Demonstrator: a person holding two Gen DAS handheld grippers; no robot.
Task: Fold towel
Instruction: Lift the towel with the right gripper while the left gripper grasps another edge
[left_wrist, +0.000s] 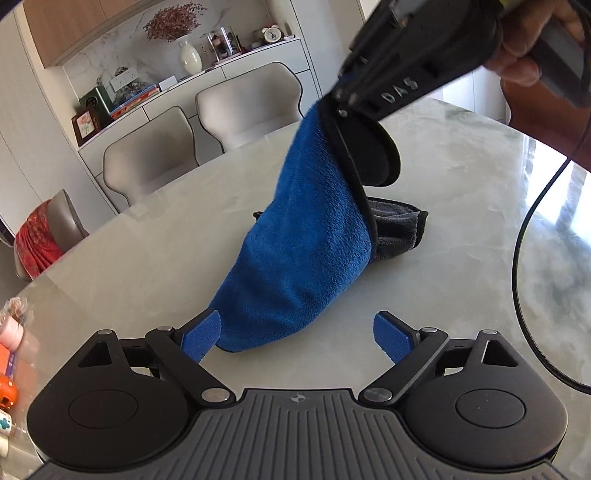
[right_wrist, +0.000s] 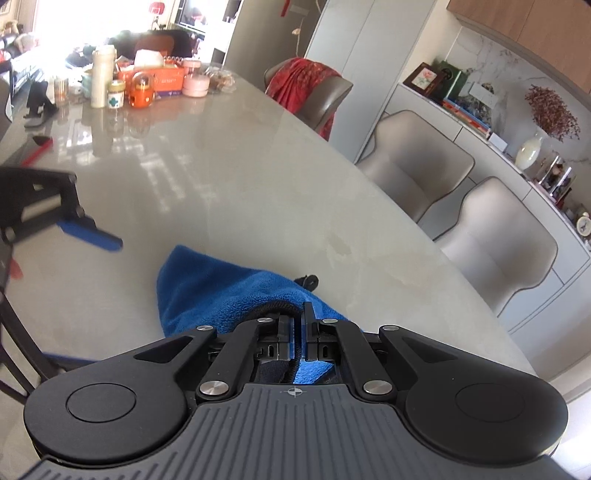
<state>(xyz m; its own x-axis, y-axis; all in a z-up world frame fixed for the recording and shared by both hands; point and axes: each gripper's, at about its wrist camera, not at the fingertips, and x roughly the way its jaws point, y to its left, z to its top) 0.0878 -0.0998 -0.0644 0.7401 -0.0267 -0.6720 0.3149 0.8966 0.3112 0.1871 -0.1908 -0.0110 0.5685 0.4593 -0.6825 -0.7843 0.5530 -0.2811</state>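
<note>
While right gripper (right_wrist: 298, 326) clenches towel (left_wrist: 306, 236) corner, left gripper (left_wrist: 295, 334) gapes beside hem.

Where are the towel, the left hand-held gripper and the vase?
towel (left_wrist: 306, 236): left wrist view, on its blue pile.
left hand-held gripper (left_wrist: 295, 336): left wrist view, midway between its open fingertips.
vase (left_wrist: 191, 57): left wrist view, on its white belly.

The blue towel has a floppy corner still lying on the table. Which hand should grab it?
The left. Its tongs are wide open just beside the low corner of the blue towel on the table, holding nothing. The right tongs are already shut on the towel's top edge, lifting it.
</note>
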